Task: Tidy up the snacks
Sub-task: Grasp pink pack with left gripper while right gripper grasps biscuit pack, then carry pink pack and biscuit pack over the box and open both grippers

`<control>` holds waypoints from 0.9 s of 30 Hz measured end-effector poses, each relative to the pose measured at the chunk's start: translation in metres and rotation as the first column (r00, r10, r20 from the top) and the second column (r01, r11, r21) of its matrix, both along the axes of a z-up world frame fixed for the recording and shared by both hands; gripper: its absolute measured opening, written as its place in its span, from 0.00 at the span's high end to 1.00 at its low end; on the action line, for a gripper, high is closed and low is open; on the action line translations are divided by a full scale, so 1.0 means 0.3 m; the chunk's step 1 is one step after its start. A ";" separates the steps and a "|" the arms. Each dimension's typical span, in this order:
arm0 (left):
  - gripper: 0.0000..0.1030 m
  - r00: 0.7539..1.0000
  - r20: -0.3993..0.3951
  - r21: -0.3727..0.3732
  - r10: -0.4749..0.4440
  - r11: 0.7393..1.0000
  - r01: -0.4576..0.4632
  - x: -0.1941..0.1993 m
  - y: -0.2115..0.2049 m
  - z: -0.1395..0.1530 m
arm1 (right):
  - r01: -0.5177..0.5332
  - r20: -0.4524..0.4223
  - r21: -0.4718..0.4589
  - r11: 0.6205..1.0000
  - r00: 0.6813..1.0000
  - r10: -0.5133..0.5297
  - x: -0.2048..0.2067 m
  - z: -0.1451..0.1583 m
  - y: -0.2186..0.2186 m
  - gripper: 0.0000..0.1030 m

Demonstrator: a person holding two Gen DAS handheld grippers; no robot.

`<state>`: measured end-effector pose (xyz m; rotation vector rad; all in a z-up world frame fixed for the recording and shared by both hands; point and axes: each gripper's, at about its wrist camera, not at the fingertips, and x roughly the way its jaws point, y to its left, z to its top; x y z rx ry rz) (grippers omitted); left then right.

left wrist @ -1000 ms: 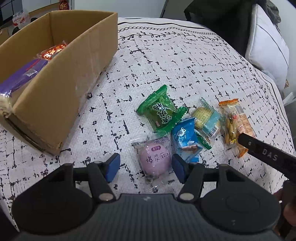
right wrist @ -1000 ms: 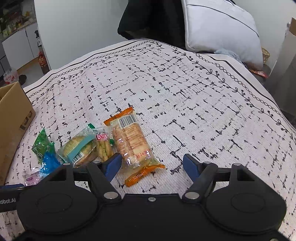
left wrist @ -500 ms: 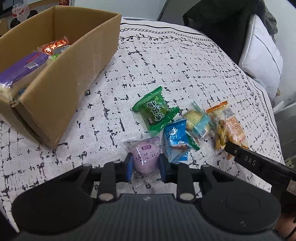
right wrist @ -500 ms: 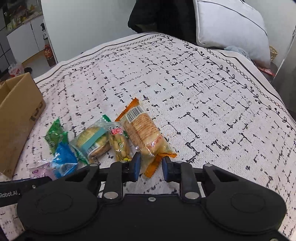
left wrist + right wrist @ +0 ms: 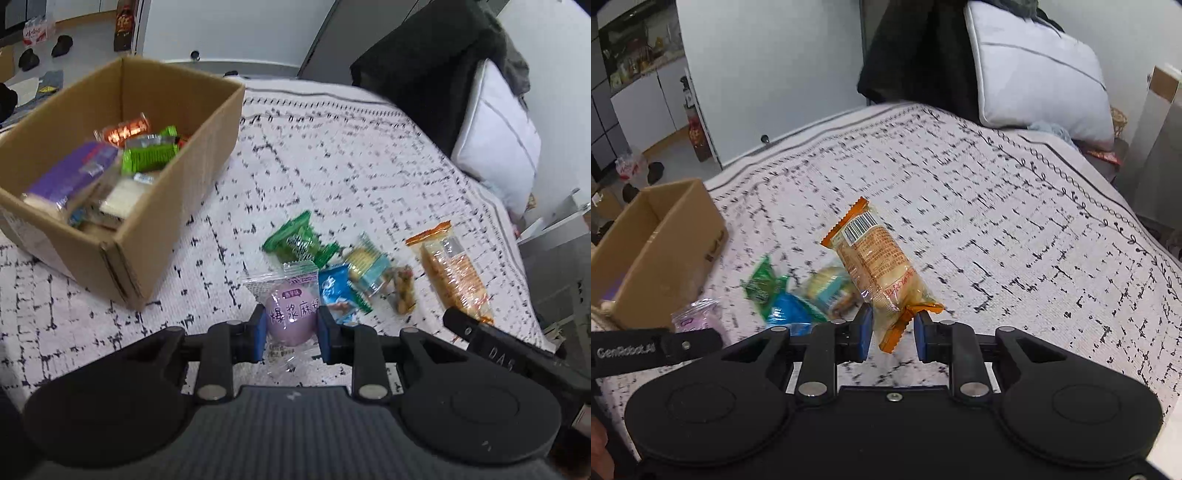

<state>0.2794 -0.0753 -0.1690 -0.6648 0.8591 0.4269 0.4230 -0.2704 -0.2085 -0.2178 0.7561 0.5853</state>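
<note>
My left gripper (image 5: 291, 334) is shut on a purple mochi packet (image 5: 290, 314) and holds it above the patterned bedcover. My right gripper (image 5: 892, 332) is shut on the end of an orange cracker packet (image 5: 877, 262), lifted off the cover; that packet also shows in the left wrist view (image 5: 450, 269). A green packet (image 5: 297, 240), a blue packet (image 5: 338, 293), a teal biscuit packet (image 5: 367, 266) and a clear nut packet (image 5: 400, 290) lie together on the cover. A cardboard box (image 5: 207, 147) with several snacks inside stands to the left.
The bedcover (image 5: 997, 221) stretches far and right. A white pillow (image 5: 1034, 81) and dark clothing (image 5: 916, 55) sit at the far end. The bed's right edge drops off near white furniture (image 5: 561, 236). The box also shows in the right wrist view (image 5: 665, 243).
Both grippers shut on their packets and lifted them off the cover. The views have pulled up and back, showing more of the box's inside.
</note>
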 end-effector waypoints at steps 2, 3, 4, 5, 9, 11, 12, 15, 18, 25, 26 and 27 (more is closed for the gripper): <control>0.74 1.000 0.014 -0.001 -0.001 1.000 0.001 -0.011 0.005 0.021 | -0.005 0.010 0.010 1.000 1.000 0.005 -0.025 0.018 0.008 0.78; 0.74 1.000 0.020 0.000 -0.002 1.000 0.002 -0.018 0.008 0.032 | -0.005 0.013 0.017 1.000 1.000 0.005 -0.034 0.025 0.012 0.78; 0.74 1.000 0.028 0.002 -0.003 1.000 0.003 -0.025 0.011 0.043 | -0.003 0.017 0.024 1.000 1.000 0.003 -0.043 0.031 0.014 0.78; 0.74 0.999 0.034 0.004 -0.003 1.000 0.003 -0.031 0.015 0.054 | -0.003 0.021 0.030 1.000 1.000 0.003 -0.052 0.038 0.015 0.78; 0.74 0.998 0.063 0.012 -0.004 1.000 0.004 -0.058 0.035 0.094 | -0.003 0.041 0.058 0.998 0.999 0.001 -0.088 0.066 0.025 0.78; 0.74 0.997 0.077 0.017 -0.002 1.000 0.000 -0.071 0.048 0.114 | -0.002 0.050 0.080 0.997 0.999 -0.002 -0.102 0.083 0.030 0.78; 0.74 0.997 0.083 0.019 0.000 1.000 -0.001 -0.076 0.054 0.124 | -0.004 0.055 0.092 0.996 0.998 -0.001 -0.110 0.093 0.033 0.78; 0.74 0.994 0.105 0.033 -0.004 0.999 0.001 -0.091 0.070 0.157 | -0.029 0.067 0.131 0.991 0.998 0.021 -0.142 0.118 0.052 0.78; 0.74 0.993 0.120 0.037 -0.007 0.999 0.003 -0.106 0.089 0.182 | -0.055 0.079 0.150 0.987 0.996 0.044 -0.173 0.136 0.084 0.78; 0.74 0.989 0.148 0.045 0.008 0.999 -0.015 -0.145 0.152 0.223 | -0.071 0.086 0.197 0.978 0.995 0.055 -0.218 0.163 0.142 0.78; 0.74 0.989 0.149 0.046 0.012 0.999 -0.019 -0.150 0.163 0.224 | -0.071 0.083 0.203 0.977 0.995 0.056 -0.222 0.164 0.152 0.78; 0.74 0.989 0.150 0.046 0.015 0.999 -0.022 -0.155 0.173 0.226 | -0.072 0.081 0.208 0.976 0.995 0.056 -0.223 0.163 0.161 0.78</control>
